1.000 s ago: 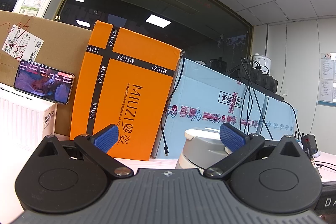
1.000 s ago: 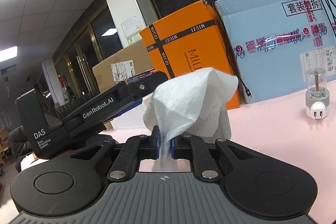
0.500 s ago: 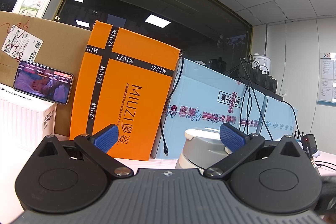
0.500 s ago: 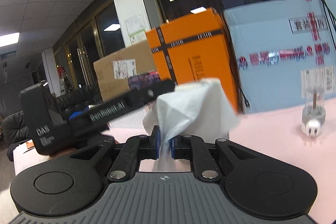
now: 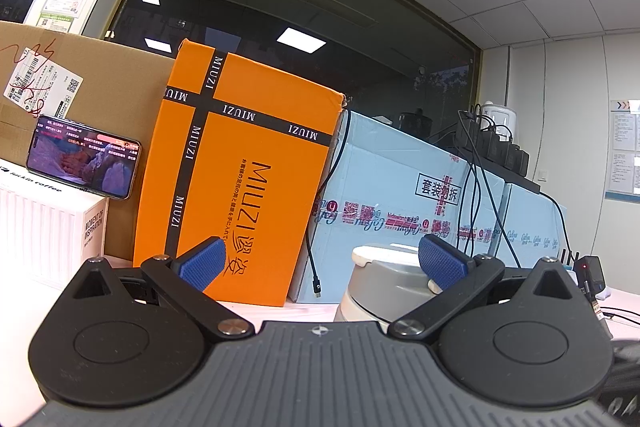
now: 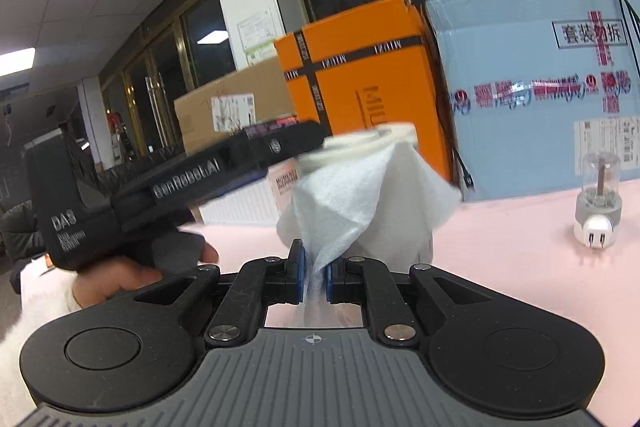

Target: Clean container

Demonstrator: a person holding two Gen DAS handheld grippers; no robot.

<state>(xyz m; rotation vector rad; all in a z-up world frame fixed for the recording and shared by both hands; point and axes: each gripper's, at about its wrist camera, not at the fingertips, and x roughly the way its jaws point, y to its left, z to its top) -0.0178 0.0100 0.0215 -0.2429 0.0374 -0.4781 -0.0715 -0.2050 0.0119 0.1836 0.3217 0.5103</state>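
The container (image 5: 384,277) is a grey cup with a white lid, standing on the pink table. It sits just inside the right finger of my left gripper (image 5: 320,261), which is open around empty air. My right gripper (image 6: 314,269) is shut on a white cloth (image 6: 360,195). The cloth fans out in front of the container and hides most of it; only the white rim (image 6: 394,134) shows above. The left gripper's black housing (image 6: 160,187) reaches in from the left, held by a hand (image 6: 116,277).
An orange box (image 5: 240,187), a light blue box (image 5: 400,195) and a brown carton (image 5: 100,95) stand close behind. A phone (image 5: 82,163) leans on a white box (image 5: 44,227). A glass-domed plug device (image 6: 598,203) stands on the pink table (image 6: 500,251). A charger (image 5: 591,271) and cables lie right.
My right gripper has shifted with the cloth, and the container's white rim now shows above it. The left gripper and its view are unchanged.
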